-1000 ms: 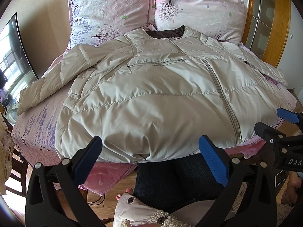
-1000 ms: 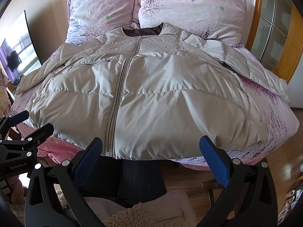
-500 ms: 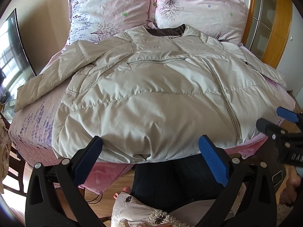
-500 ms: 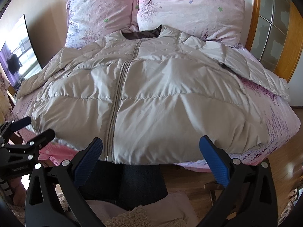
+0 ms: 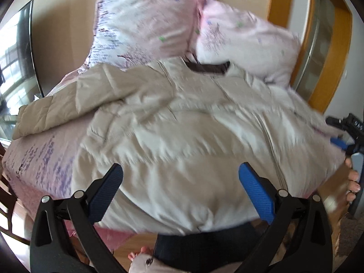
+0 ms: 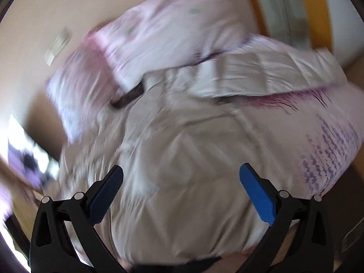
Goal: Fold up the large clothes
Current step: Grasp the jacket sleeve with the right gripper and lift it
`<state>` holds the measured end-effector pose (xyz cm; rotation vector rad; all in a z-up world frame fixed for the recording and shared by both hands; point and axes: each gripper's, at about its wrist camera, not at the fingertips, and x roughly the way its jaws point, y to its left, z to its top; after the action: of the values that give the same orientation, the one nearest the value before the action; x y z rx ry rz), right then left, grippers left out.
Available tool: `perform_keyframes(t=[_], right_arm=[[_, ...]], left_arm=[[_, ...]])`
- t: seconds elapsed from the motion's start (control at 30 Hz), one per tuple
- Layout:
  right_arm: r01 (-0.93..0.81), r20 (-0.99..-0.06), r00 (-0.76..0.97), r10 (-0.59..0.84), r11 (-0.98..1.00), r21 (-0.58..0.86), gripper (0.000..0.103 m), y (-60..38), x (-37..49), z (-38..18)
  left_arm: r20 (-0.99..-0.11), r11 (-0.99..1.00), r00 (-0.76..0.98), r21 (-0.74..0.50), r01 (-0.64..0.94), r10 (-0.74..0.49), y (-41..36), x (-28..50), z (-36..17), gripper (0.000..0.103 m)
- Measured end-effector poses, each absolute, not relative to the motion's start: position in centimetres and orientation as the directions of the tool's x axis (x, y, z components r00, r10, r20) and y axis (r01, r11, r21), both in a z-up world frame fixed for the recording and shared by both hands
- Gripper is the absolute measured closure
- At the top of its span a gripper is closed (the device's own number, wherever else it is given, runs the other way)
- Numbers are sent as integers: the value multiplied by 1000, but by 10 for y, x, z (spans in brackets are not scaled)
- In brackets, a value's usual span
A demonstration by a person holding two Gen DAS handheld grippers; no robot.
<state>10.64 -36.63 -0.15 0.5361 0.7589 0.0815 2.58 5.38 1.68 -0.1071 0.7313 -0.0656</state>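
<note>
Two grippers, left gripper (image 5: 179, 191) and right gripper (image 6: 180, 192), both spread wide, empty, above a puffy beige quilted jacket (image 5: 193, 136), zipped, sleeves outstretched, flat on a pink bed (image 5: 41, 159) below two pillows (image 5: 145, 22).

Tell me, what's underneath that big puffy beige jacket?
The jacket lies on a pink floral bedsheet, its collar against two pillows. The sheet directly beneath it is covered, so anything there stays hidden.
</note>
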Motion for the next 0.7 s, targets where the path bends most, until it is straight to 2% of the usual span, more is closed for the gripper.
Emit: perform_keyframes(t=[0.23,0.3,0.43,0.47,0.57,0.7], right_arm=[[357,-610,753,247,626,694,2,-466,146,-24],[422,-620,754,218,562,711,12,-493,158,-34],[504,-633,752,186,457,733,21,-534,178,-54],[517,-636,750,181,439,735,26,-544,182,-57],[584,-668,731,138,381,717,33,-570,193,-71],[638,-698,711,87,336,693,44,-594,197,-83]], left_arm=[[-721,970,688,-217,-115,-80,114,74,20,2],[-722,963,688,-230,-140,-72,132,87,21,2],[-715,953,695,-256,-160,-76,160,109,21,2],[-710,947,699,-280,-159,-92,168,116,19,2],[-706,919,699,-344,-192,-118,192,134,11,2],[-659,875,745,-417,-245,-105,221,141,3,2]])
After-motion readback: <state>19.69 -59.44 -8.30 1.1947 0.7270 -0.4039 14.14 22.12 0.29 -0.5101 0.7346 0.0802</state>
